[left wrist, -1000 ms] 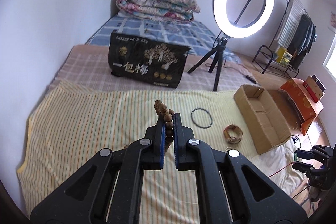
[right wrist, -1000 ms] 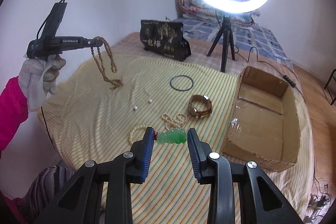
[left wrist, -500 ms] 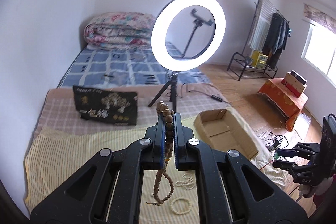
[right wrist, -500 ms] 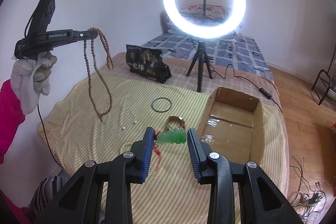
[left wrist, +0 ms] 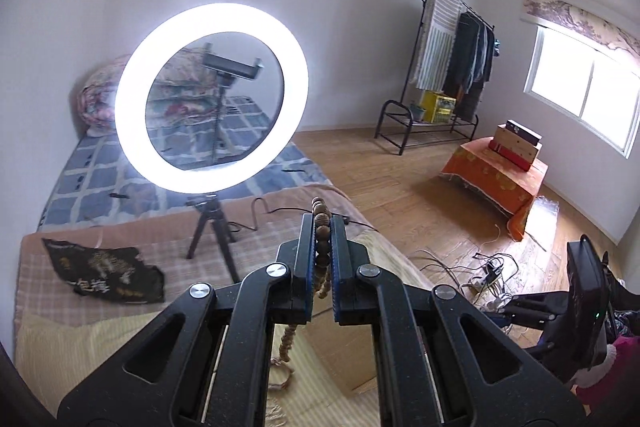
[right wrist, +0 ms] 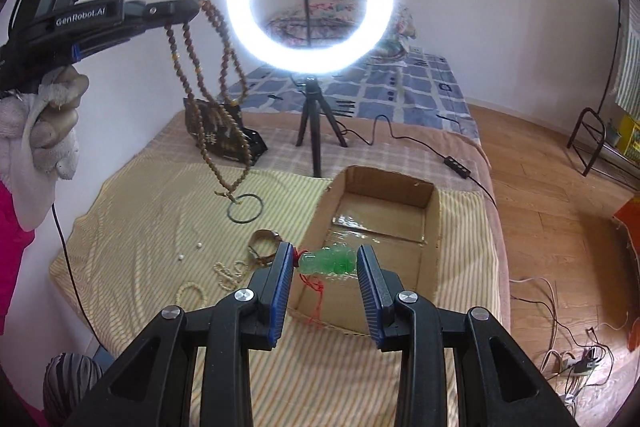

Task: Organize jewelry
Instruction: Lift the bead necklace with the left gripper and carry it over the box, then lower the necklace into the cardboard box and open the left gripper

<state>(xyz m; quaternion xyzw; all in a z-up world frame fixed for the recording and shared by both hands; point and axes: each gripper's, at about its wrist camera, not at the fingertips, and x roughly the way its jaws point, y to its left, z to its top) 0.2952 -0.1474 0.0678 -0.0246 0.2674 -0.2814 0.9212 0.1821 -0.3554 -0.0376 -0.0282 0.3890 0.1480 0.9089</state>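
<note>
My left gripper [left wrist: 322,227] is shut on a long brown wooden bead necklace [left wrist: 320,255]; in the right wrist view that gripper [right wrist: 188,7] holds the necklace [right wrist: 216,99] high, its loops hanging down to just above the striped cloth. My right gripper [right wrist: 324,259] is shut on a green jade pendant [right wrist: 330,261] with a red cord, held over the near edge of the open cardboard box [right wrist: 384,187]. A black bangle [right wrist: 245,209], a gold watch [right wrist: 262,245], pearl strands [right wrist: 228,271] and small pearl earrings [right wrist: 199,245] lie on the cloth.
A lit ring light on a tripod [right wrist: 310,3] stands behind the box, with its cable running right. A black printed bag [right wrist: 228,139] lies at the back left. The bed edge drops to a wooden floor [right wrist: 560,227] on the right.
The left gripper has lifted the bead necklace off the cloth and swung it right toward the box. The right gripper has carried the jade pendant forward to the box's near edge.
</note>
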